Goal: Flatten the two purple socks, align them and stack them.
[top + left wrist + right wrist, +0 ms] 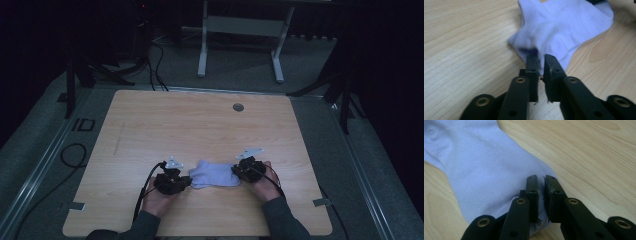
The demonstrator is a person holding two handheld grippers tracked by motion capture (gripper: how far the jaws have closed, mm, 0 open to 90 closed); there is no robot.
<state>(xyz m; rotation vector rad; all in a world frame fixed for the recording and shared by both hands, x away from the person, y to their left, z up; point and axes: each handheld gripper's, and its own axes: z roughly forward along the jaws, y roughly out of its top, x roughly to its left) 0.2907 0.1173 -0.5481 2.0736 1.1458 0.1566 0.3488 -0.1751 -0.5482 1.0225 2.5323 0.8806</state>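
A: Item one, location?

B: I log one pale lilac sock [215, 175], lying flat near the table's [200, 120] front edge, between both grippers.

A: Left gripper [540, 58]?

B: I see its jaws a narrow slit apart at the sock's bunched end, fabric at their tips; whether they pinch it I cannot tell.

A: Right gripper [541, 178]?

B: I see its jaws nearly together over the sock's other end; grip unclear too.

Table [150, 120]: occupied the centre of the high view. Sock [215, 175]: lay on it, lower centre of frame. Your left gripper [189, 181]: sat at the sock's left end; your right gripper [234, 171]: at its right end. Round insert [238, 107]: sat in the tabletop, upper centre, well behind the sock.
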